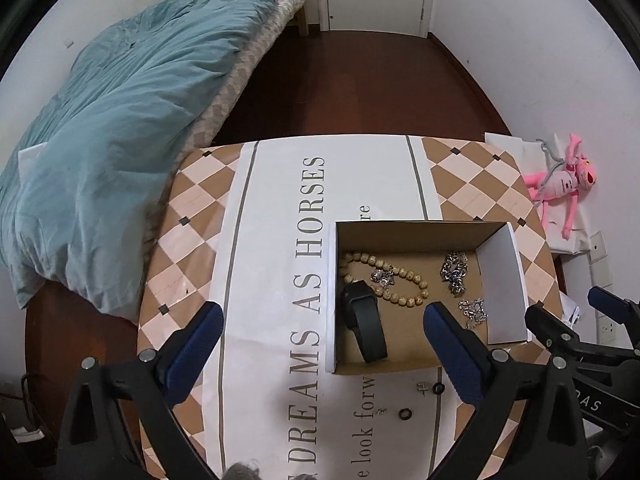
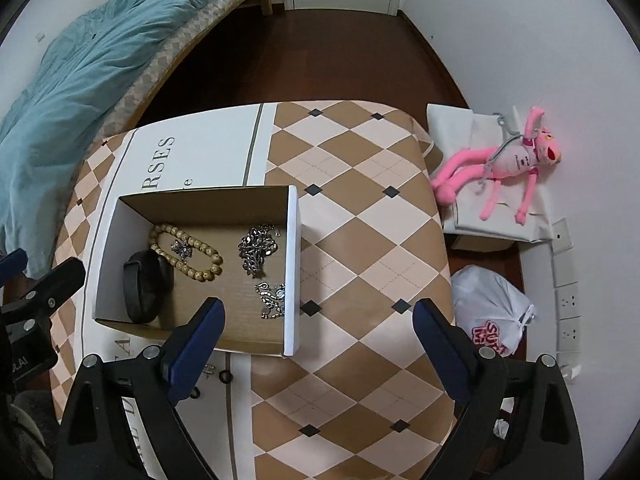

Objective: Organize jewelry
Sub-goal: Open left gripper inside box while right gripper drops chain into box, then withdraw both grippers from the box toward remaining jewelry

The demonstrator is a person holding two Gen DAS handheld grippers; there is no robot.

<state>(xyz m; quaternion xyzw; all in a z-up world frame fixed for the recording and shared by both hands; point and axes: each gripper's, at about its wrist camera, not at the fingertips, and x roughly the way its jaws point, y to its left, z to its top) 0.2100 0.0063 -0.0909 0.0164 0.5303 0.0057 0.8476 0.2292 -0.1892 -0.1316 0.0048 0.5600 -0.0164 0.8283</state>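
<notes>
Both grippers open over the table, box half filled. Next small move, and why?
Probably lower the left gripper onto the small black ring lying on the white paper mat near the open cardboard box. Both the left gripper and the right gripper are open and hold nothing. The wooden bead bracelet, black watch band and silver chains are already inside; a few small pieces remain outside.

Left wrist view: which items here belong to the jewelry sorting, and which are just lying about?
Job:
cardboard box
wooden bead bracelet
black wristband
silver chains
small rings on the table, outside the box

Lying about:
pink plush toy
blue duvet
white plastic bag
</notes>
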